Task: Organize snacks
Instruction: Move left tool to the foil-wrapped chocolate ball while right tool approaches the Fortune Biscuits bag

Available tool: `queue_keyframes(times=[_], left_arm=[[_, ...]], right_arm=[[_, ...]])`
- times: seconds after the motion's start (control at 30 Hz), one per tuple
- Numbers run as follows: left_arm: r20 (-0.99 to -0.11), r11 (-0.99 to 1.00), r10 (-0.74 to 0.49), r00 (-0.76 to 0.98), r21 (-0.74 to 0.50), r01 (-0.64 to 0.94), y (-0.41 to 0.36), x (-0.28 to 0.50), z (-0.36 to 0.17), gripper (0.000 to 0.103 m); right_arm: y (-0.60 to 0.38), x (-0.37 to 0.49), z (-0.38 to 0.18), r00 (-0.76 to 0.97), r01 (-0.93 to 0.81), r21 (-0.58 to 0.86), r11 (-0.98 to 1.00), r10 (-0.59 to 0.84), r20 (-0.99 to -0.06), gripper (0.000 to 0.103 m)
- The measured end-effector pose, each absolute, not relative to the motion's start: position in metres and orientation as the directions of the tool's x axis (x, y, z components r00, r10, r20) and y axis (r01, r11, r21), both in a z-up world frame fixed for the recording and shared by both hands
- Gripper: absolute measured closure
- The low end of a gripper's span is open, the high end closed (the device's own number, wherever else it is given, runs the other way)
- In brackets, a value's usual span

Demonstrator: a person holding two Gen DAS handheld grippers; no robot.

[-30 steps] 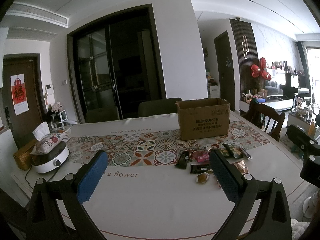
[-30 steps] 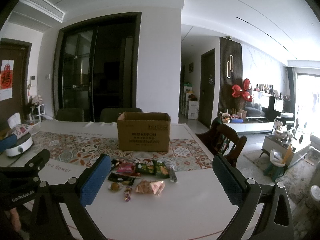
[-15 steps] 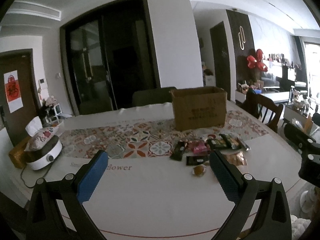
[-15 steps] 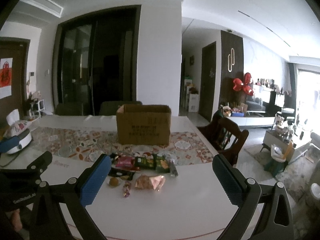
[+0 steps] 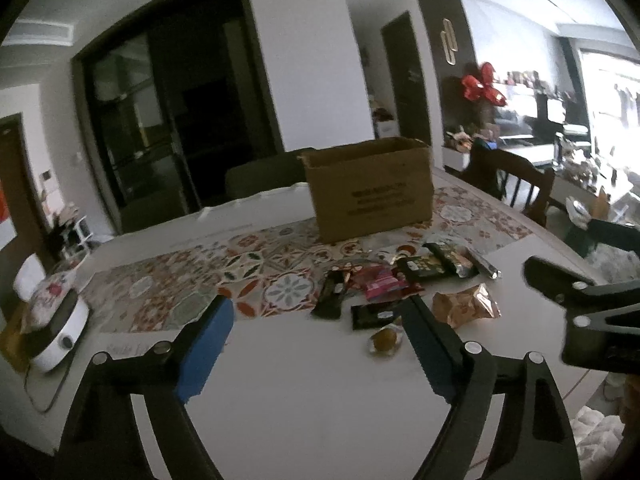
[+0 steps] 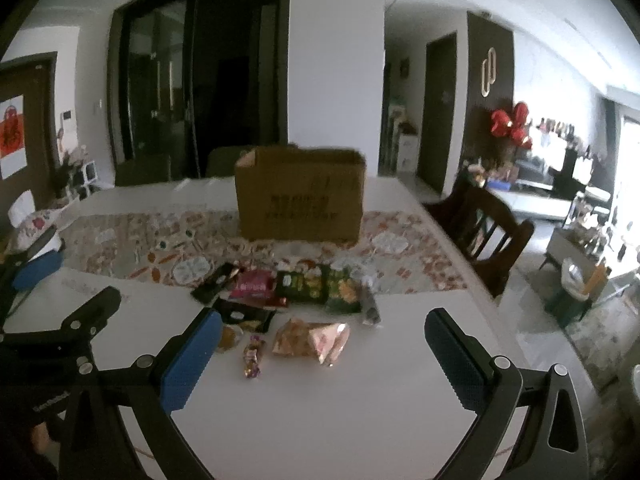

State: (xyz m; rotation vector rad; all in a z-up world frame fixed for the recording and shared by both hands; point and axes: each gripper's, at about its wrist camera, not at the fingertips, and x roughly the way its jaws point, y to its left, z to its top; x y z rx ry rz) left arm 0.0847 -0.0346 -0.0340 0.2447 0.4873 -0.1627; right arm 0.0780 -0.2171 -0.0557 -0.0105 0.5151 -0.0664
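Note:
Several snack packets lie in a loose pile on the white table: a pink packet [image 6: 253,288], green packets [image 6: 320,287], a crinkled orange bag [image 6: 311,339], a small round snack [image 5: 385,339] and a dark bar [image 5: 331,293]. An open cardboard box [image 6: 300,196] stands behind them on the patterned runner; it also shows in the left wrist view [image 5: 370,186]. My left gripper [image 5: 316,344] is open and empty, above the table in front of the pile. My right gripper [image 6: 320,356] is open and empty, in front of the orange bag.
A white appliance with a tissue pack [image 5: 52,320] sits at the table's left end. A wooden chair [image 6: 486,228] stands at the right side. Dark chairs [image 5: 260,174] stand behind the table. The table edge [image 6: 460,248] runs close on the right.
Both grippers have moved forward and tilted down toward the snack pile, which now appears larger and nearer. Both stay open.

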Motion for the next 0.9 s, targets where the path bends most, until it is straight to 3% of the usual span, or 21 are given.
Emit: queue_keyframes(times=[0.33, 0.9], left_arm=[[-0.626, 0.934, -0.17, 0.761, 0.144, 0.327, -0.056, 0.137, -0.071, 0.032], [-0.777, 0.91, -0.199, 0.597, 0.079, 0.407, -0.079, 0.187, -0.127, 0.046]], right_arm=[[-0.227, 0.137, -0.087, 0.785, 0.043, 0.044, 0.998, -0.006, -0.62, 0.001], [-0.242, 0.19, -0.142, 0.637, 0.063, 0.133, 0.989, 0.062, -0.768, 0.018]])
